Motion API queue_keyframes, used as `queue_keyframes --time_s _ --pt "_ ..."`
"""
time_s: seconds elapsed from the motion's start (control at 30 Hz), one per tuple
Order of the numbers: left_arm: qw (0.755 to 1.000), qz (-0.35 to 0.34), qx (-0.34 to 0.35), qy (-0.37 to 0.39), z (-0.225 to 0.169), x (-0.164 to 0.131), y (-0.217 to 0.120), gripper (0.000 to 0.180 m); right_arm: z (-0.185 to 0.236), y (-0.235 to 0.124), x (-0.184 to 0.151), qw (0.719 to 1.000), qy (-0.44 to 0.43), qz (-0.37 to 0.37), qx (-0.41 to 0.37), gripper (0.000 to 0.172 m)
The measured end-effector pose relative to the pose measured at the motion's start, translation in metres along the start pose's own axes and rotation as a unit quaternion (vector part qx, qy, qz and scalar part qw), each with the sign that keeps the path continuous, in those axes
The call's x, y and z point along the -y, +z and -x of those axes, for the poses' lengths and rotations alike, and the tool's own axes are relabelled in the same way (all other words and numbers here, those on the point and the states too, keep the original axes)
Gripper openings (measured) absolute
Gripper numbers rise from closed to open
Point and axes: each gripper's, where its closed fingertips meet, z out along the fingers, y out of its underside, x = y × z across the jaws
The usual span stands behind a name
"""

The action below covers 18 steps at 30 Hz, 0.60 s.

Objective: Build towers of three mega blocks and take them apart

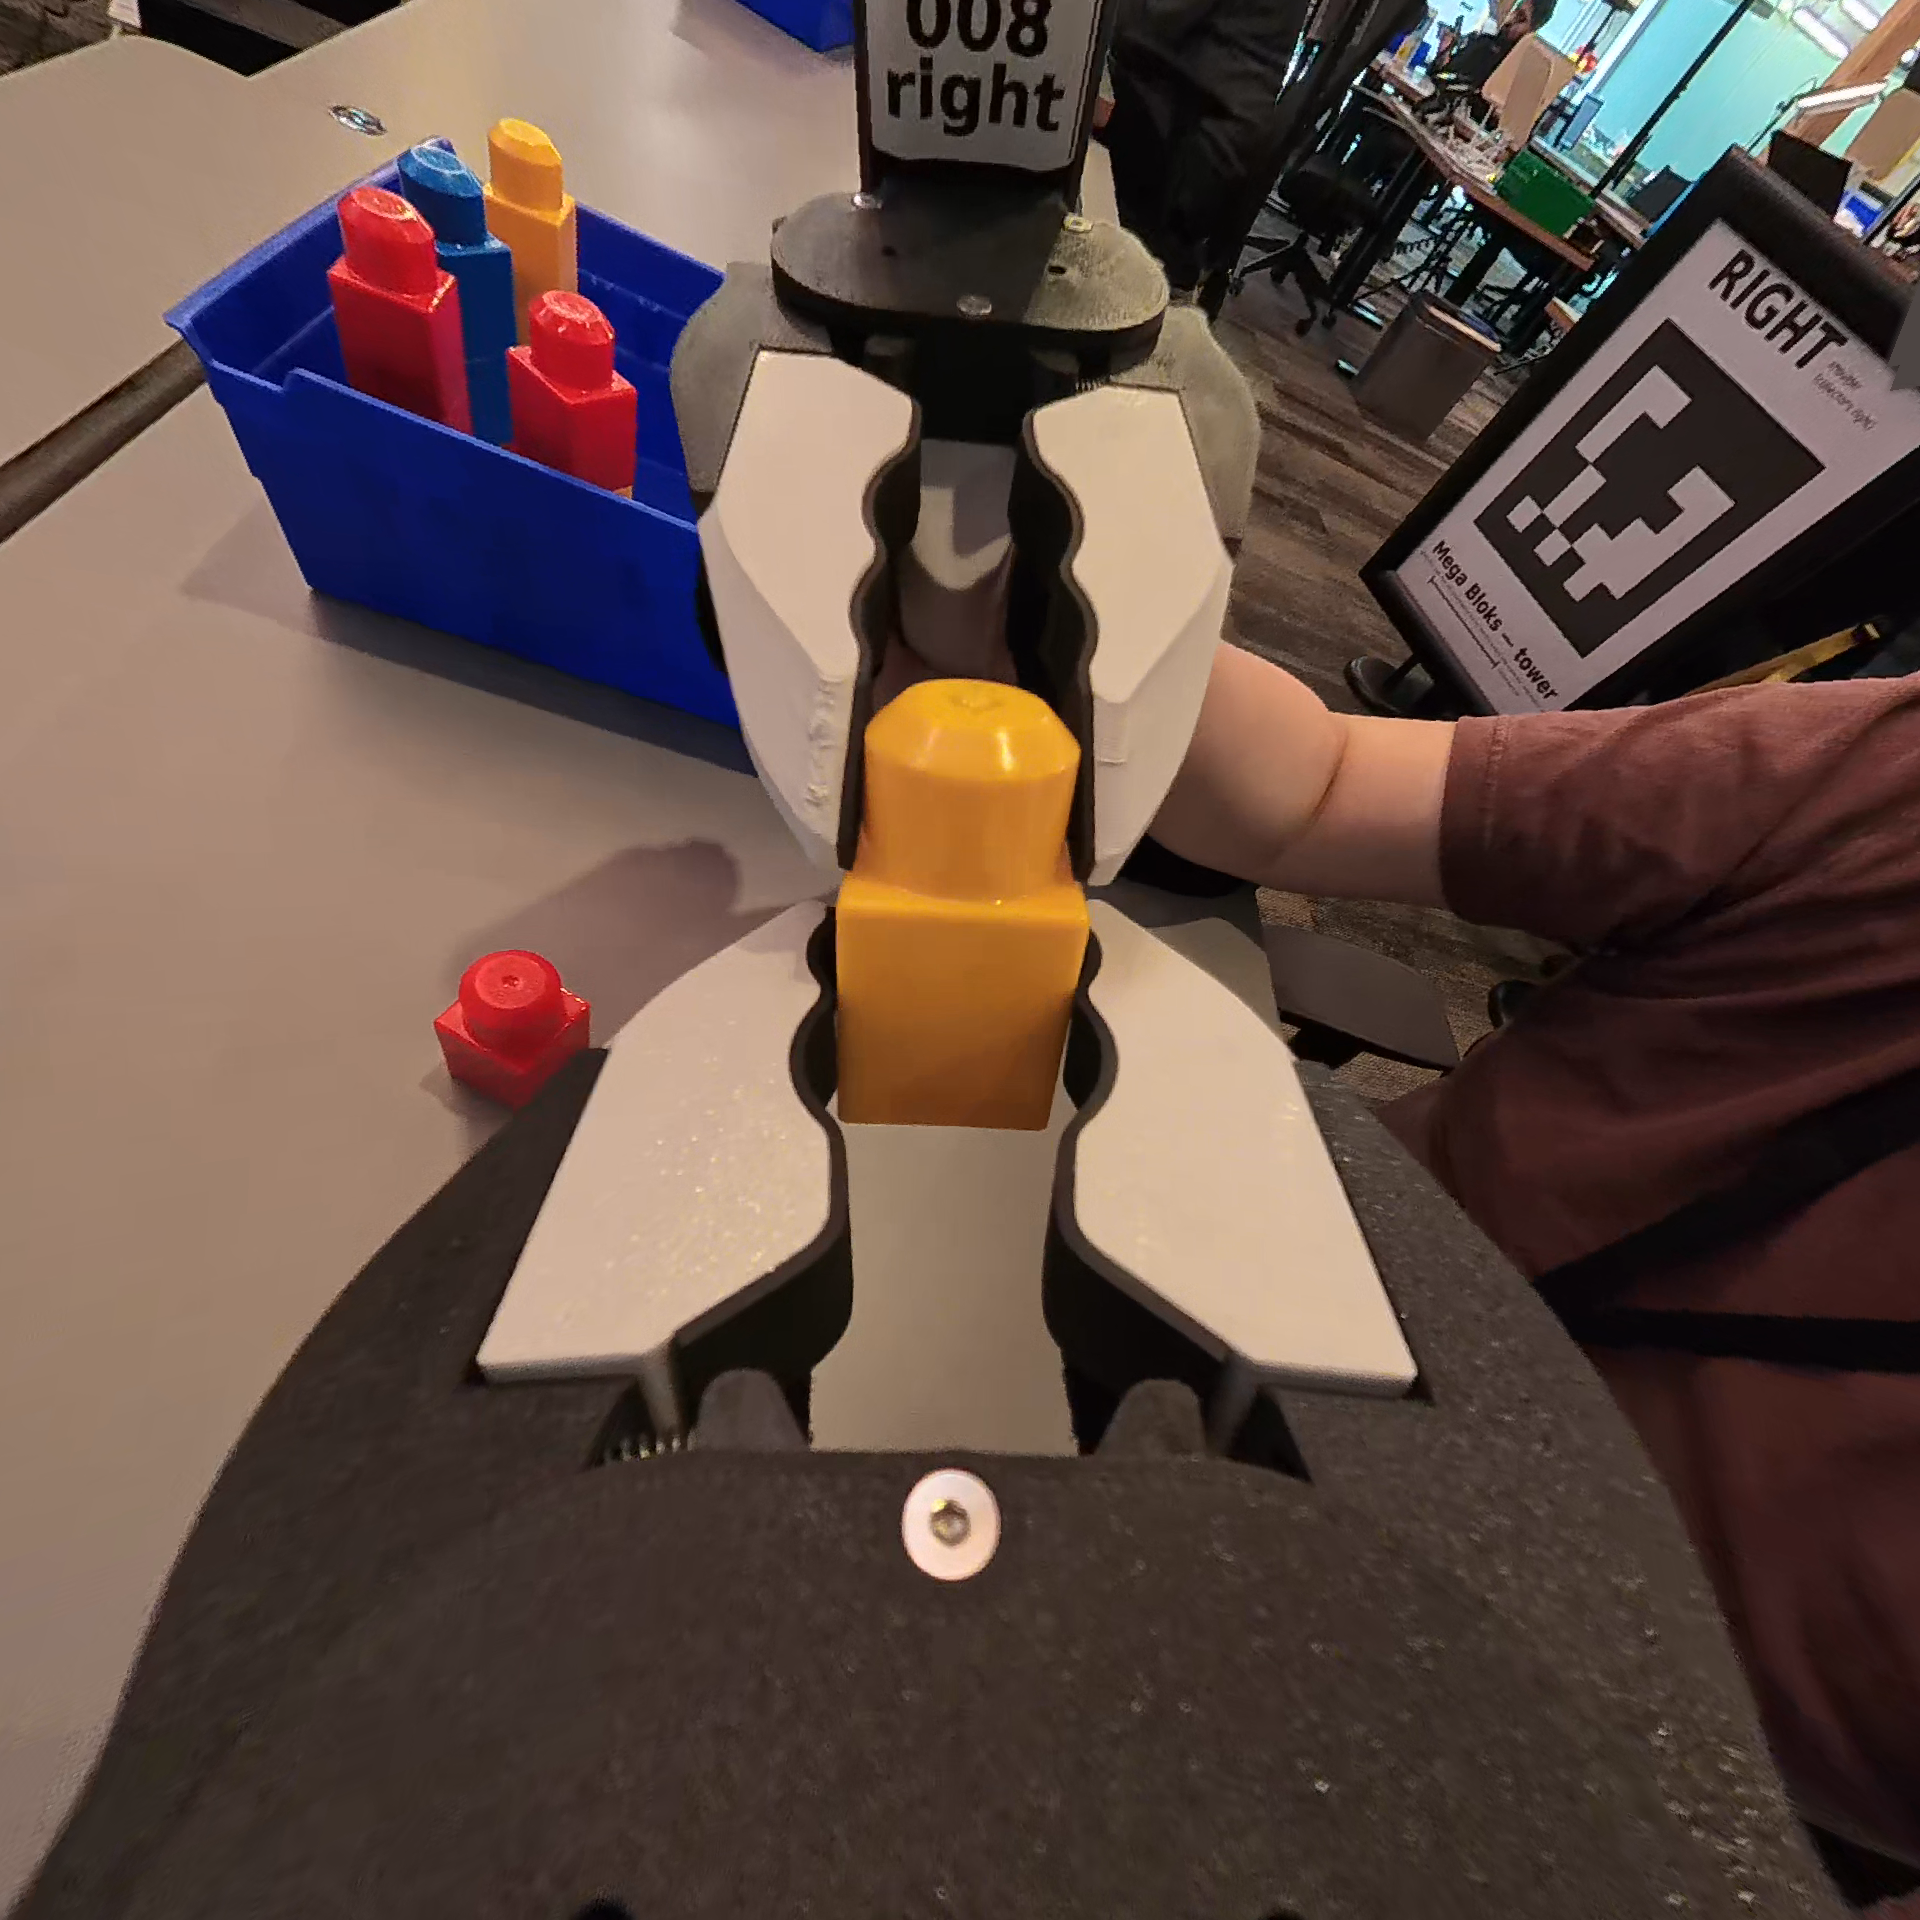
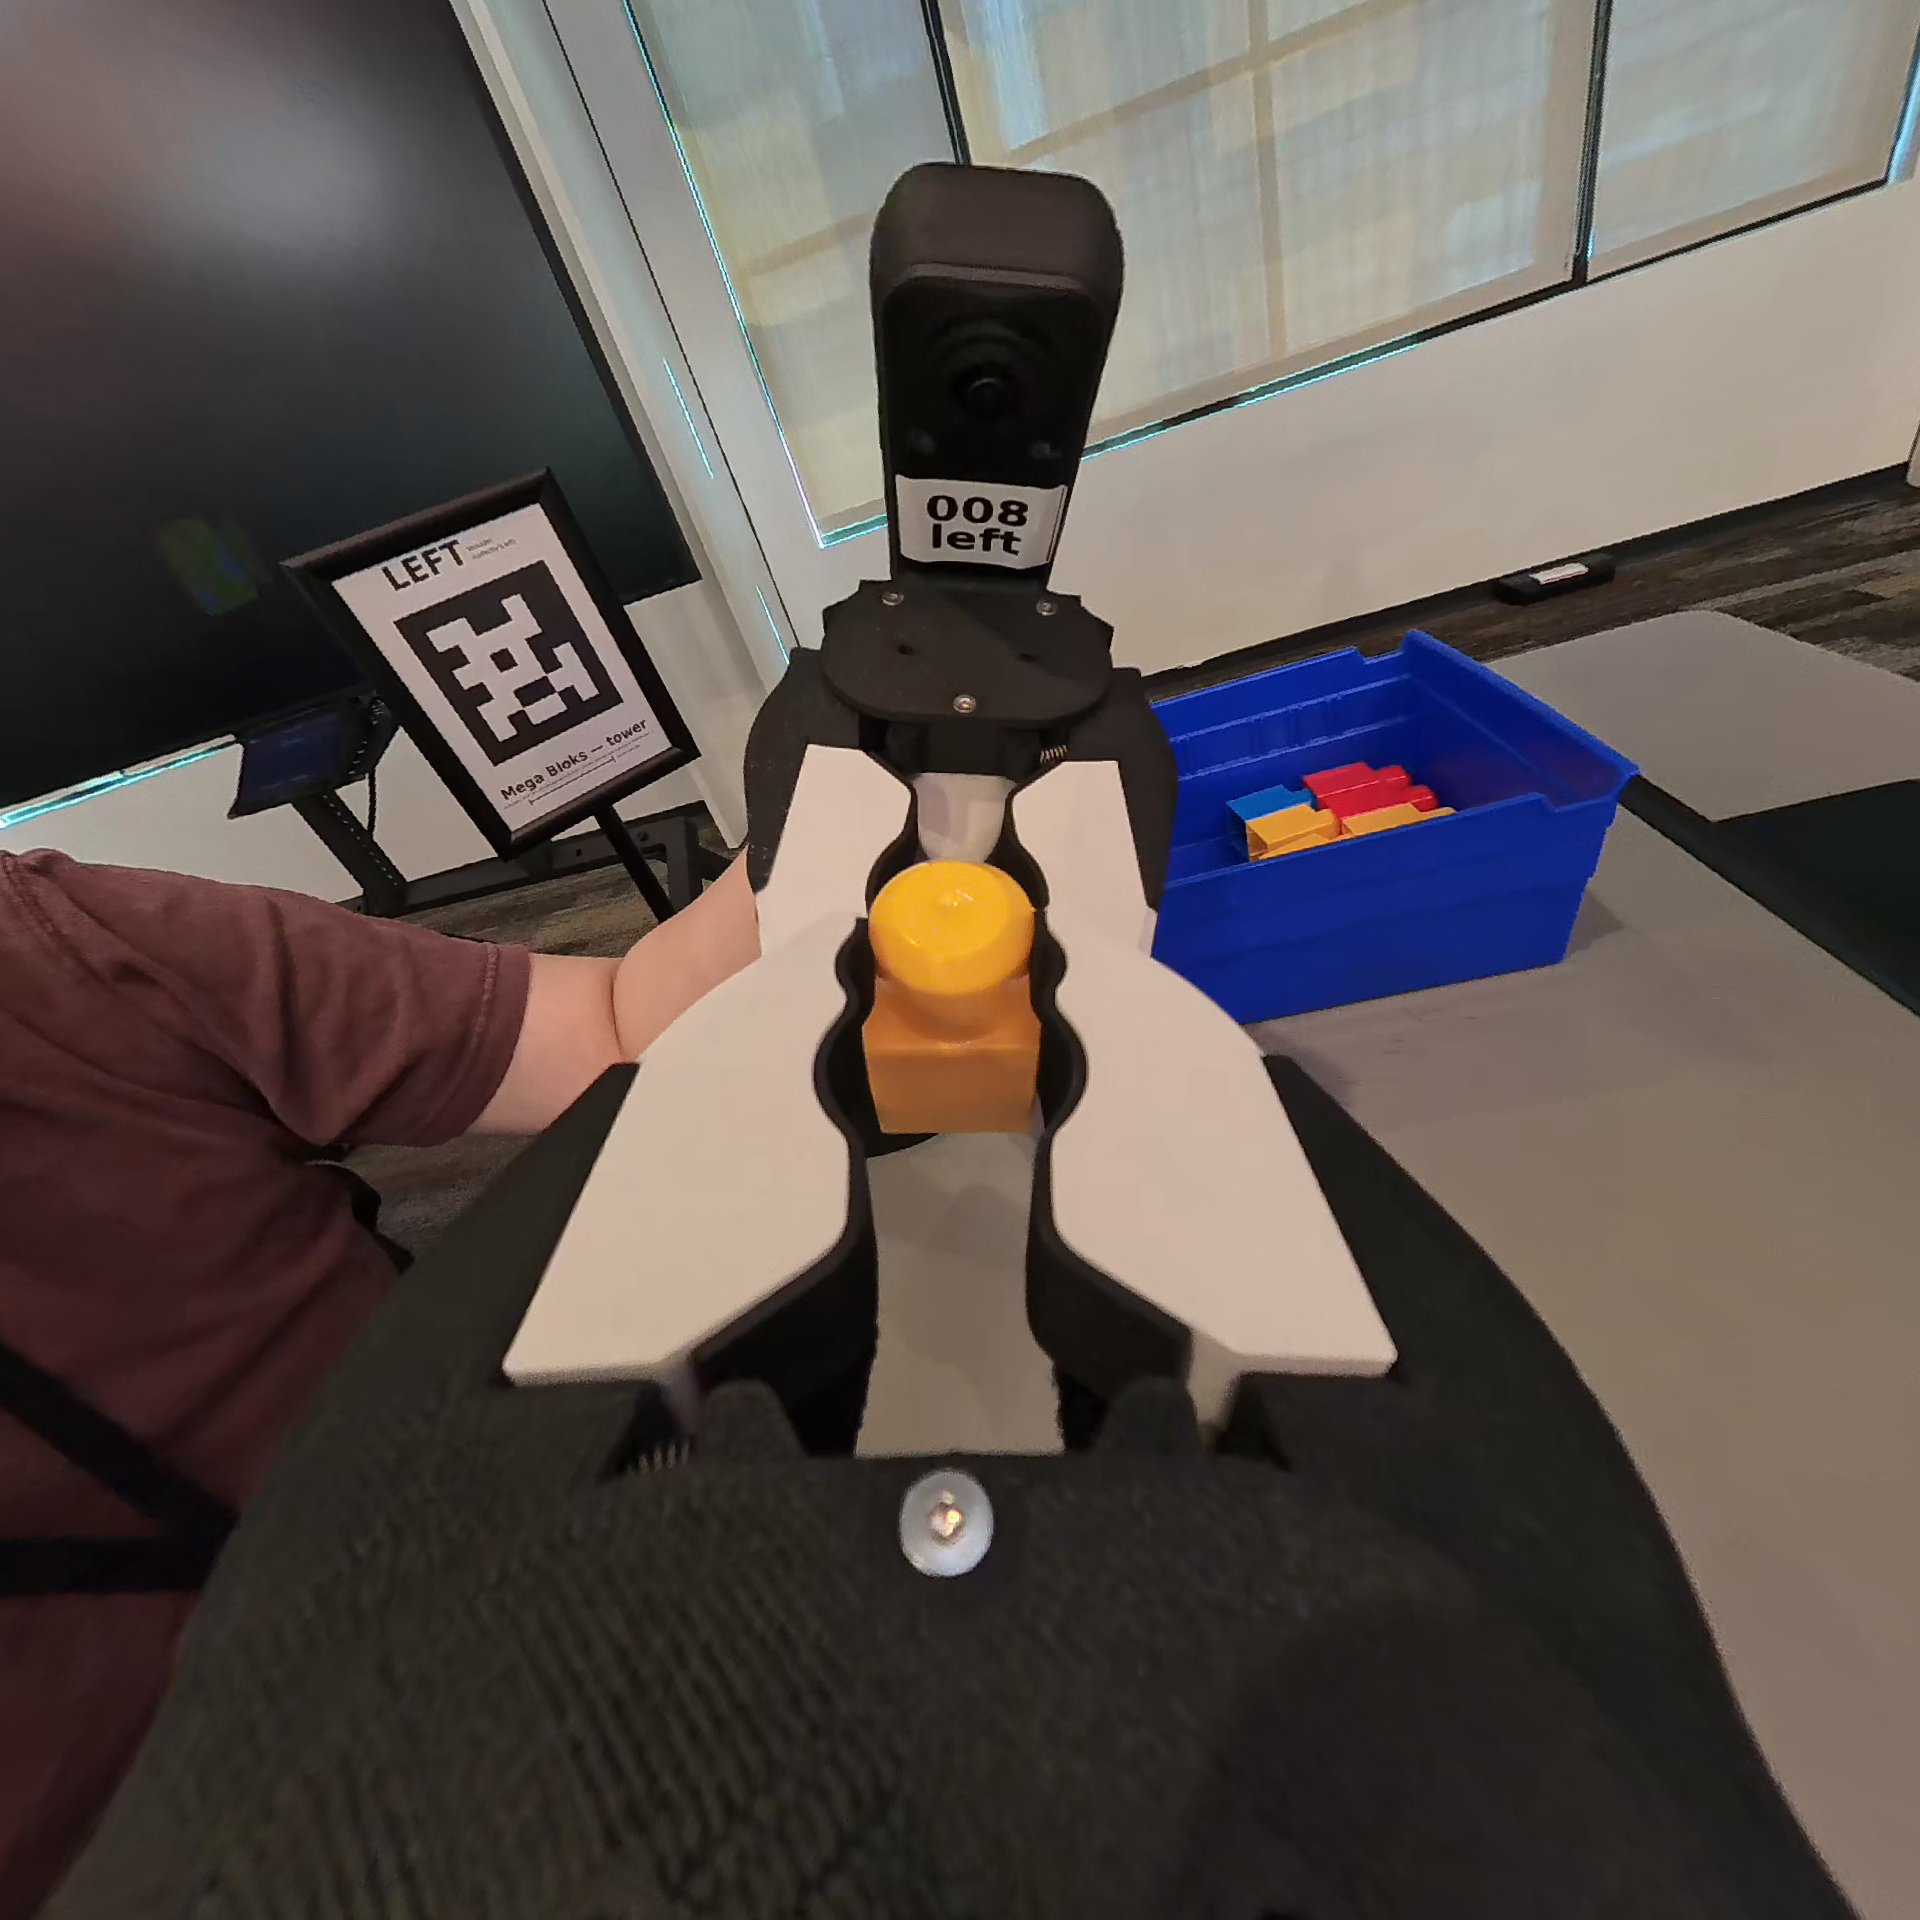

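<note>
Yellow mega block point(image 1: 961, 997), one round stud over a square body, stands upright above the grey table point(image 1: 208, 831). Open tabletop lies left, bearing a red block point(image 1: 511, 1023); table edge close right. Left gripper point(image 1: 956, 1029) clamps its body; right gripper point(image 1: 966, 790) clamps the stud, both partly open.

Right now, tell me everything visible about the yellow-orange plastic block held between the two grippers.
The yellow-orange plastic block is glossy, with a square body and one round, bevelled stud on top. It stands upright above the grey table. The left gripper clamps its body from both sides; the right gripper, facing it, closes on the stud. Its underside is hidden.
</note>
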Motion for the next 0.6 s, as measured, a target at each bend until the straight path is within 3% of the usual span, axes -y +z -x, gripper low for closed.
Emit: queue_keyframes --time_s 0.13,0.2,0.27,0.4,0.6 --pt "0.999 0.007 0.029 0.012 0.006 0.0 -0.004 0.04 -0.003 0.0 0.003 1.0 -0.015 -0.009 -0.012 0.033" --pt "0.998 0.011 0.059 0.022 0.013 -0.001 -0.012 0.04 -0.01 -0.003 0.009 0.999 -0.013 -0.033 -0.037 0.063" --pt "0.997 0.003 0.076 0.018 0.018 0.001 -0.025 0.04 -0.029 -0.01 0.004 0.996 -0.012 -0.019 -0.083 0.063" --pt "0.994 -0.043 0.098 0.004 0.025 0.012 -0.059 0.04 -0.096 -0.034 -0.055 0.957 -0.016 0.144 -0.253 0.063" --pt "0.99 -0.086 0.114 -0.006 0.029 0.019 -0.09 0.04 -0.131 -0.045 -0.136 0.901 0.032 0.313 -0.297 0.062"
